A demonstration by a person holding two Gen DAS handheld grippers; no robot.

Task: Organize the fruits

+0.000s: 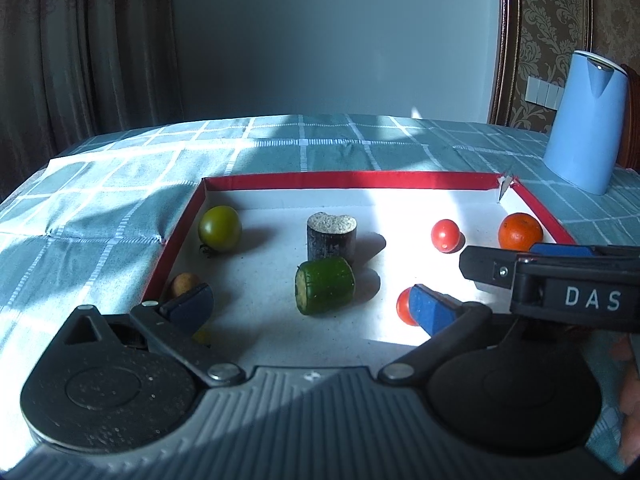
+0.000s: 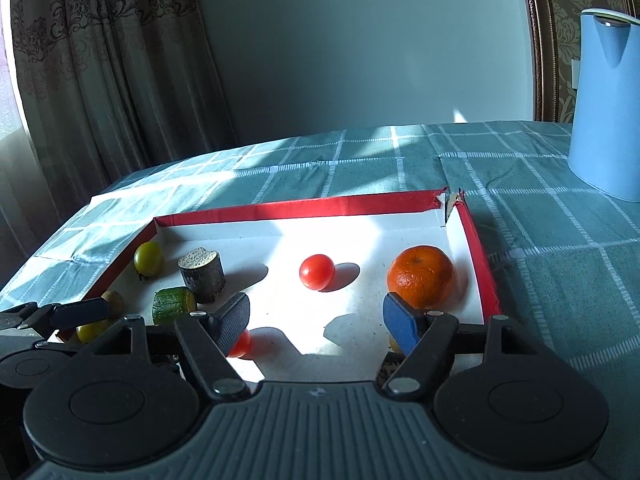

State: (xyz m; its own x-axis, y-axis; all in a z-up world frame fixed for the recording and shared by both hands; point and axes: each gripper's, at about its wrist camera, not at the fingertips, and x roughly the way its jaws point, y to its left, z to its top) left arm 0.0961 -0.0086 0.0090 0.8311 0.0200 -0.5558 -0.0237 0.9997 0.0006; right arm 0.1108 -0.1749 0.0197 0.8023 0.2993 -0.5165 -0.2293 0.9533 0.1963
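A shallow box (image 1: pixel 348 179) with a red rim and white floor is seen on a table covered by a teal checked cloth (image 1: pixel 120 184). Sunlight falls across the right half of the box floor.

Contents, as seen from the left wrist view: a green tomato (image 1: pixel 219 227) near the far left corner; a dark cut stub with a pale grainy top (image 1: pixel 331 237) standing upright near the middle; a green cut piece (image 1: pixel 325 285) lying on its side just in front of the stub, apparently touching it; a red tomato (image 1: pixel 445 235) toward the right; an orange (image 1: pixel 520 231) close to the right wall; a second red tomato (image 1: pixel 405 306) partly hidden behind the blue pad of the left gripper's right finger; a small brown fruit (image 1: pixel 183 283) by the left wall. A small yellow-green fruit (image 2: pixel 91 330) is seen low at the left in the right wrist view.

The left gripper (image 1: pixel 312 306) is held over the near part of the box, fingers spread wide, nothing pinched. The right gripper (image 2: pixel 316 320) is held just before the orange, fingers spread apart, nothing between them; the orange is beyond its right finger, contact cannot be told.

A light blue kettle (image 1: pixel 586 120) stands on the cloth, beyond the box's far right corner. A curtain (image 2: pixel 100 60) hangs at the left.
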